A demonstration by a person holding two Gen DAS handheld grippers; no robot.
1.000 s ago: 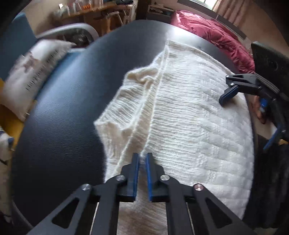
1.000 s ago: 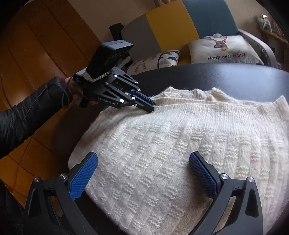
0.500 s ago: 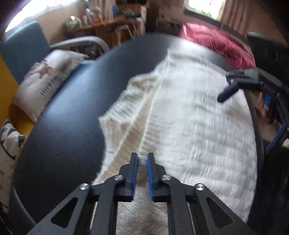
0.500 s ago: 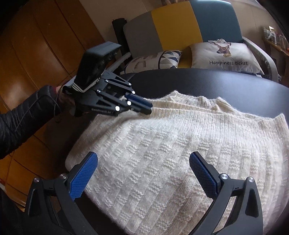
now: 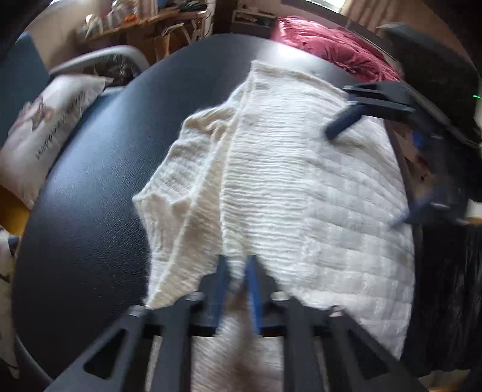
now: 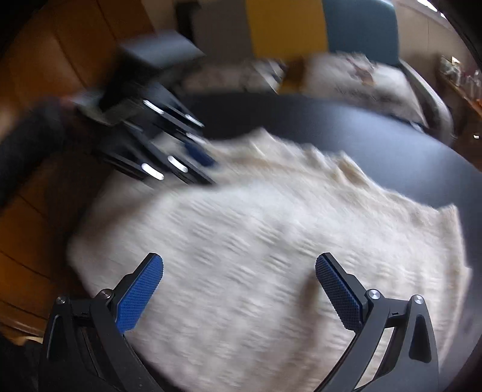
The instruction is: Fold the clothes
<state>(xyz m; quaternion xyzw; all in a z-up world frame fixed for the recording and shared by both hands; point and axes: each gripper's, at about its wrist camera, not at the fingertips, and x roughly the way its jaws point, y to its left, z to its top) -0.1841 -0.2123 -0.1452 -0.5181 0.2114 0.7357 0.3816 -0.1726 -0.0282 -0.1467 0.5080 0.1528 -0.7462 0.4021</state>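
Dark leather-look tabletop (image 5: pixel 90 211) is taking up most of both views, and a cream knitted sweater (image 5: pixel 301 196) is lying spread across it, reaching the table's near edge on the person's side. Its left part is bunching into ridges and folds while the rest is lying flat.

At the sweater's near edge, the left gripper (image 5: pixel 236 280) is pinching a raised ridge of knit, its blue pads pressing in on the fabric from both sides (a pinch like this is probably meant to lift that edge and carry it over for a fold). Meanwhile the right gripper (image 6: pixel 239 289) is hovering over the flat part with its fingers standing wide apart and nothing between them, likely waiting to take a second hold so that the fold comes over evenly.

Around the table, a chair with yellow and blue panels (image 6: pixel 301 27) is standing behind it, holding a printed cushion (image 5: pixel 45 120). Beyond the far rim a red quilt (image 5: pixel 331 51) is lying, and a cluttered wooden shelf (image 5: pixel 144 21) is showing at the back. Nothing is sitting on the sweater itself; only the bunched folds on the left are getting in the way of a clean fold.
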